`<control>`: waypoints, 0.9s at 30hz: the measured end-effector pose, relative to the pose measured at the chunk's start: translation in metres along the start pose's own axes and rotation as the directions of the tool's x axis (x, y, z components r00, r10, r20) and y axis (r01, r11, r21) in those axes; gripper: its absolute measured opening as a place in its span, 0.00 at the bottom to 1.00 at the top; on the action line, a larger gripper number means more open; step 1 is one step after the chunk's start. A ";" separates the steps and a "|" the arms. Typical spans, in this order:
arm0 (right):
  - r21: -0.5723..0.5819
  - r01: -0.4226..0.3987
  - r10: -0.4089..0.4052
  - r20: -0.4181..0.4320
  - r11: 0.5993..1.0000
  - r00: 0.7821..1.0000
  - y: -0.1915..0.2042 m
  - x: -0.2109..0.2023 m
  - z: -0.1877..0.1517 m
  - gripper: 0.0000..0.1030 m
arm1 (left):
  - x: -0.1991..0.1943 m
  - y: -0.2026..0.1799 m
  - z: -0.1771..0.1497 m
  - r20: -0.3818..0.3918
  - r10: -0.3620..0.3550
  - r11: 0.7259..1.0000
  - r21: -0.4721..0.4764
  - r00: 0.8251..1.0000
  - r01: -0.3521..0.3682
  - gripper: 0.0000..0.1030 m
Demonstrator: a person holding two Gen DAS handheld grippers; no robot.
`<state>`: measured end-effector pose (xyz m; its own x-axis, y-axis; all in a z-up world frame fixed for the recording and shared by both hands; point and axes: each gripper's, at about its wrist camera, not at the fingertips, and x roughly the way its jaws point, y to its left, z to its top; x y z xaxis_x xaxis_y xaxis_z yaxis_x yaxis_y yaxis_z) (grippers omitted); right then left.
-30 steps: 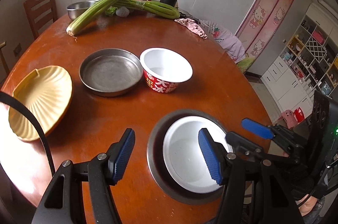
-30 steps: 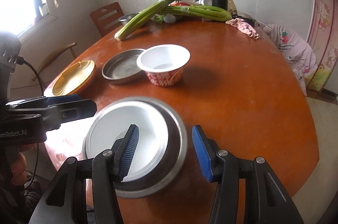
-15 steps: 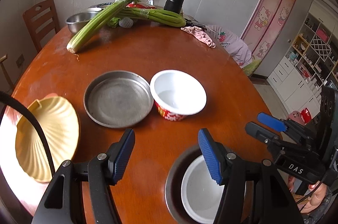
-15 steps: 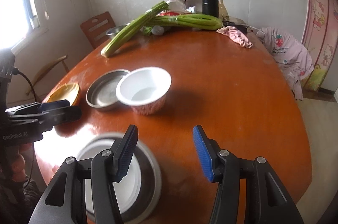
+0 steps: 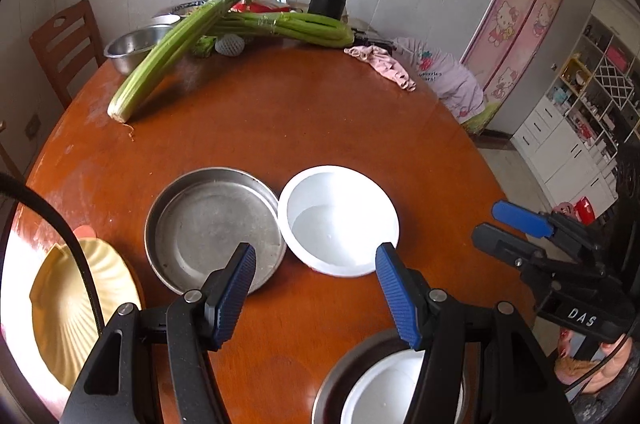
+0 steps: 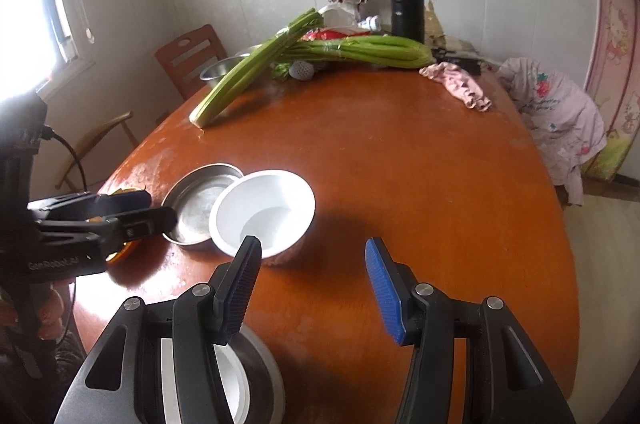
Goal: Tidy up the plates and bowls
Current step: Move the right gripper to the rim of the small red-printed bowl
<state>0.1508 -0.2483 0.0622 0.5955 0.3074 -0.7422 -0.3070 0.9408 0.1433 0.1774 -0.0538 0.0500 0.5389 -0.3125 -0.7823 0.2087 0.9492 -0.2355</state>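
Blown-out window [image 6: 24, 23] glare, fisheye-curved edges, dark corners.

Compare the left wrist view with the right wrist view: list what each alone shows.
Left wrist only: the yellow shell-shaped plate in full and white shelving at right.

Right wrist only: the bright window.

Both: the round grey metal pan touching the white paper bowl, the nearer white dish in a metal pan, and both empty, open grippers, left and right.
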 end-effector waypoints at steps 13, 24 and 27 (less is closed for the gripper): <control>-0.019 -0.042 0.040 -0.098 0.999 0.994 -0.006 0.059 0.027 0.67 | 0.048 0.016 0.024 -0.082 0.027 0.999 -0.032 0.996 -0.030 0.60; -0.015 -0.061 0.057 -0.202 0.998 0.978 -0.008 0.101 0.019 0.67 | 0.073 0.019 0.022 -0.121 -0.031 0.999 -0.035 0.992 0.027 0.60; -0.031 -0.055 0.048 -0.198 0.998 0.979 -0.005 0.103 0.019 0.61 | 0.074 0.017 0.022 -0.118 -0.069 0.997 -0.038 0.991 0.065 0.60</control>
<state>0.2278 -0.2187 -0.0023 0.4218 0.3176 -0.8493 -0.3624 0.9176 0.1632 0.2388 -0.0619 0.0003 0.4232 -0.3709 -0.8267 0.2117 0.9276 -0.3078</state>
